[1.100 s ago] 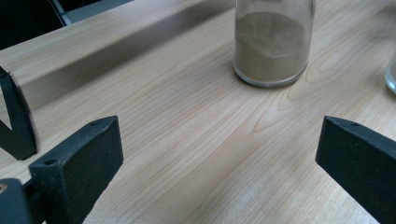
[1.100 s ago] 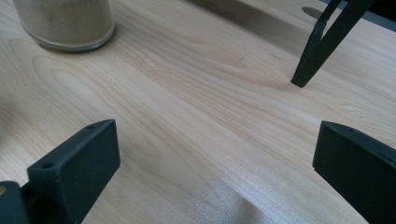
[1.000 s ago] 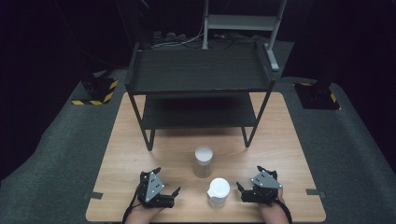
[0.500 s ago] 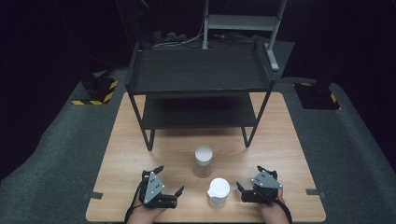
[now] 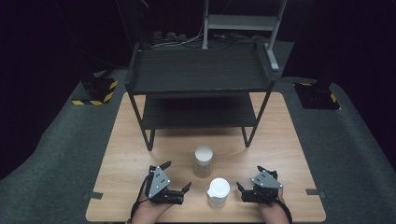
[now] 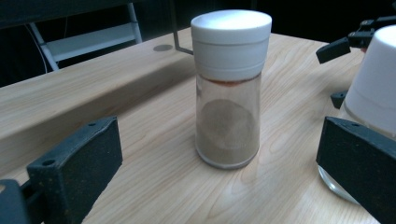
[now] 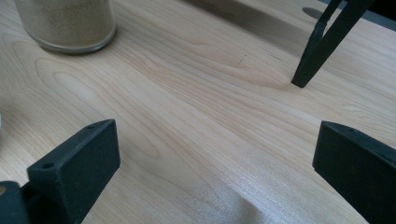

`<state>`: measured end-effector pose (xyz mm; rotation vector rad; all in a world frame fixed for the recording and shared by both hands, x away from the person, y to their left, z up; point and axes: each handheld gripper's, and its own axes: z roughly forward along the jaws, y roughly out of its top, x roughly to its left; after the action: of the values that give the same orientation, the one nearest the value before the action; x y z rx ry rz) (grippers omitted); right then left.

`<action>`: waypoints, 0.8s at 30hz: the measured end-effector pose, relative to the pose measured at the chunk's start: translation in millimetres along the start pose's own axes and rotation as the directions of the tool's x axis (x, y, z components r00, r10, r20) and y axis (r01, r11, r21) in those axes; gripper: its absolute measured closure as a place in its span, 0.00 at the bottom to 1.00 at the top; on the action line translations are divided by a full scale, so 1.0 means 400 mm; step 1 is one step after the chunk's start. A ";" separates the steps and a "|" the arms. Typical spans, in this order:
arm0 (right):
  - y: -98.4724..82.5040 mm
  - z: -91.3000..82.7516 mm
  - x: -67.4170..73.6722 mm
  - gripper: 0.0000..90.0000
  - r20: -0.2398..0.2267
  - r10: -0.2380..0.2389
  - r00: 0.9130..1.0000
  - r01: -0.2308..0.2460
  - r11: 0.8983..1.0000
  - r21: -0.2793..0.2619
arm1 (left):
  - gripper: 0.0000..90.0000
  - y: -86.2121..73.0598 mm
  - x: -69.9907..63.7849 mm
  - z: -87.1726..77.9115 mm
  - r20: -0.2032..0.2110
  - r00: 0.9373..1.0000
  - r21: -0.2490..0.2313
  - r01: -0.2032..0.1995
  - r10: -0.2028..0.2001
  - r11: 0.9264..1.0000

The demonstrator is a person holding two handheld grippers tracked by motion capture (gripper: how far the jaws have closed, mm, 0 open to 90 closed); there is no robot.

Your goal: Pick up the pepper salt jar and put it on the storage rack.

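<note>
Hands at the near edge of the desk (image 5: pixel 280 140) each hold a tool. The left tool (image 5: pixel 176 178) sits near the left, its jaws spread wide and holding nothing, aimed toward the middle of the desk. The right tool (image 5: pixel 250 183) lies near the right, also with jaws spread apart and empty, resting low over bare wood.

Between the two tools, just beside the right one, stands a jar with a white lid (image 5: pixel 218 192), upright on the desk. A little farther, near the middle, stands a second jar (image 5: pixel 203 161), clear glass with a white cap and brownish powder inside. In the left gripper view this second jar (image 6: pixel 230 88) stands upright between the spread jaws but apart from them, with the nearer jar (image 6: pixel 373 93) at the right edge.

Farther still, a black two-level shelf (image 5: pixel 201 74) stands on the far half of the desk, its thin legs on the wood. In the right gripper view one shelf leg (image 7: pixel 322 42) meets the desk.
</note>
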<state>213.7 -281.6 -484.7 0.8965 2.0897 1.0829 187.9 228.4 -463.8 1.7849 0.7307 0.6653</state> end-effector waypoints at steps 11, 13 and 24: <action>0.000 0.000 -0.002 0.00 -0.002 0.002 1.000 -0.002 1.000 -0.001 | 0.01 0.027 0.011 0.043 0.030 1.000 -0.025 0.002 -0.001 1.000; -0.001 0.000 -0.002 0.00 -0.002 0.003 1.000 -0.003 1.000 -0.002 | 0.01 0.033 0.012 0.052 0.037 0.999 -0.031 -0.001 0.002 1.000; -0.002 -0.001 -0.005 0.00 -0.006 0.008 1.000 -0.008 1.000 -0.005 | 0.01 0.049 0.014 0.105 0.060 0.998 -0.041 0.004 -0.002 0.999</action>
<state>214.4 -283.7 -484.9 0.9013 2.0895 1.0957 225.7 201.9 -457.0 1.7583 0.6744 0.6174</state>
